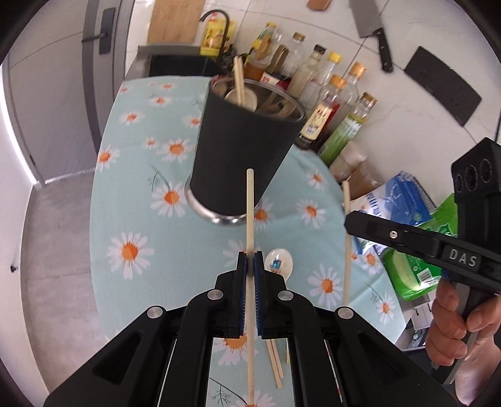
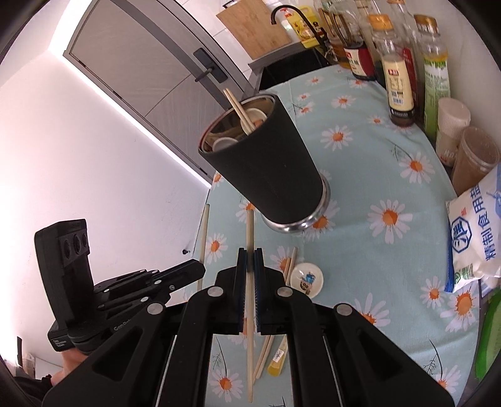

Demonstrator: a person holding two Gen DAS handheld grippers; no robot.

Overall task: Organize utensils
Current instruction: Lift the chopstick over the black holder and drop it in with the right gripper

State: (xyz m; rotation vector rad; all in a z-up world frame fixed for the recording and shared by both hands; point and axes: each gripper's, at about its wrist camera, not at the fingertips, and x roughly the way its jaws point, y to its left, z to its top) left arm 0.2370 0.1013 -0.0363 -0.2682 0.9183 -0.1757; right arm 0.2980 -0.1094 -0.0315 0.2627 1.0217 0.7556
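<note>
A black utensil cup [image 1: 242, 150] with a steel base stands on the daisy tablecloth, also in the right wrist view [image 2: 266, 169]. It holds two chopsticks [image 1: 238, 81] and some spoons. My left gripper [image 1: 249, 266] is shut on a single chopstick [image 1: 250, 213], pointing at the cup. My right gripper [image 2: 249, 264] is shut on another chopstick [image 2: 249, 231]; it also shows in the left wrist view [image 1: 345, 225]. A small white spoon [image 2: 306, 278] and loose chopsticks [image 2: 289, 264] lie on the cloth below the grippers.
Bottles [image 1: 332, 103] and jars [image 2: 476, 156] line the wall side of the table. A salt bag [image 2: 476, 244] and green packets [image 1: 413, 272] lie at the right. A sink with black faucet [image 1: 219, 18] is behind. A cleaver [image 1: 372, 28] hangs on the wall.
</note>
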